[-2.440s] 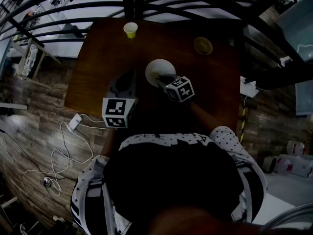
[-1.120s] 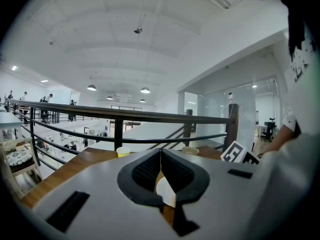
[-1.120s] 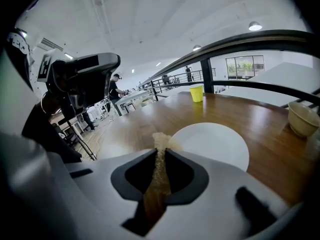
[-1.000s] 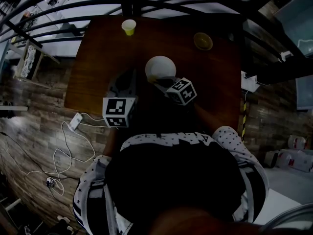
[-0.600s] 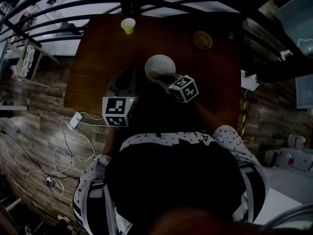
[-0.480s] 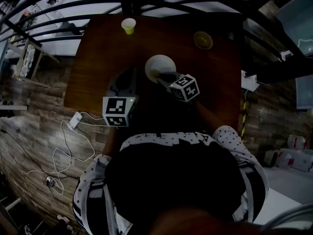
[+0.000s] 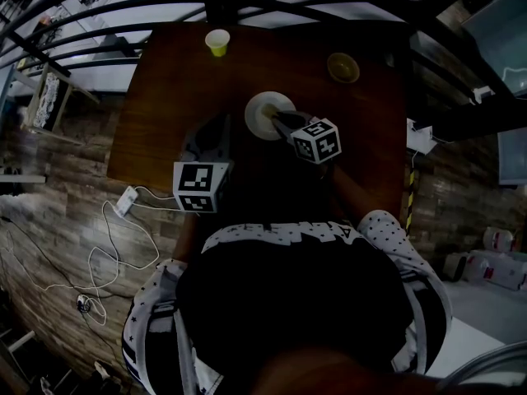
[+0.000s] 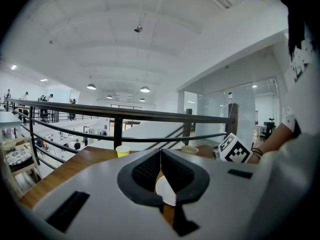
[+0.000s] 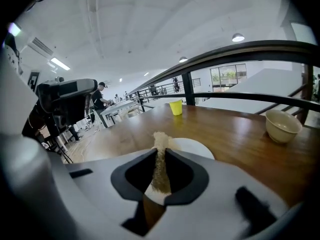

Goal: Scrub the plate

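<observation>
The right gripper (image 9: 160,154) is pinching a tan scrubbing pad (image 9: 160,171), pointing it toward 12 o'clock over the white plate (image 9: 196,146). The left gripper (image 8: 160,159), closed on nothing, is hovering farther off at the plate's 7 o'clock.

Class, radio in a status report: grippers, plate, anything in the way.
Left gripper shut, empty, clear of the plate. Right gripper shut on sponge, at the plate. Cup and bowl stand apart.
</observation>
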The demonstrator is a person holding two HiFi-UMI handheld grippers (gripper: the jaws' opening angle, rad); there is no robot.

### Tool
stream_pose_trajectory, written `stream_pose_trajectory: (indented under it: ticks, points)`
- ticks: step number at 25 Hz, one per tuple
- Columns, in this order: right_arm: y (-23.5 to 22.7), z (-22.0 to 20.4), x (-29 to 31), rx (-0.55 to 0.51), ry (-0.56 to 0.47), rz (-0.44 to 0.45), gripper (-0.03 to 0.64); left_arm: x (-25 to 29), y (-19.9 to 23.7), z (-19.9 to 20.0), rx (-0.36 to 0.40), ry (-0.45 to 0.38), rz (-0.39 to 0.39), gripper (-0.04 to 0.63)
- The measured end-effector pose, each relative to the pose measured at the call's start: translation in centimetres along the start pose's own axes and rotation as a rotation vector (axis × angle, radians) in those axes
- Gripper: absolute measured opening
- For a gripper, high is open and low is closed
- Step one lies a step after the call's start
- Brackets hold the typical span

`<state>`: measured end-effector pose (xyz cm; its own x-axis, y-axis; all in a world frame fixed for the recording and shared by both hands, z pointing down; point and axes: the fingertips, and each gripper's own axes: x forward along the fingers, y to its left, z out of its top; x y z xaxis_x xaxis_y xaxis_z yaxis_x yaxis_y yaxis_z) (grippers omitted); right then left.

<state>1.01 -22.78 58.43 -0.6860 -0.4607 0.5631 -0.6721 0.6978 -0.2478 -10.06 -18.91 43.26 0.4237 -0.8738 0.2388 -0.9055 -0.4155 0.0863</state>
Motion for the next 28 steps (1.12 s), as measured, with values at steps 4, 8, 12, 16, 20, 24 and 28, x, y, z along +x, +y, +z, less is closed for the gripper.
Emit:
stream_pose_trajectory:
  ticks: [4,8,12,16,20,24,28]
  points:
    - [-1.0,-0.1,0.1,0.028,-0.007,-0.025,0.049,0.1,-0.1,0.1,0.0,0.0,-0.004,0.014]
    - [-2.3,0.0,0.1,0.016,-0.002,-0.062,0.05,0.2,-0.2,0.1,0.001,0.004,-0.006,0.014]
    - [-3.5,0.2,0.1,0.007,-0.004,-0.098,0.05,0.2,-0.3,0.3,0.004,0.005,-0.004,0.014]
    - [-4.4,0.3,0.4,0.007,-0.013,-0.12,0.05,0.3,-0.2,0.1,0.006,0.01,-0.001,0.014]
    - [-5.1,0.6,0.7,-0.001,-0.016,-0.139,0.05,0.4,-0.3,0.1,0.007,0.014,-0.001,0.014]
    - [-5.7,0.9,1.0,-0.015,-0.016,-0.156,0.049,0.4,-0.3,0.0,0.007,0.018,0.004,0.014]
    - [-6.0,0.6,1.2,-0.023,-0.006,-0.162,0.05,0.4,-0.1,-0.1,0.006,0.02,0.009,0.014]
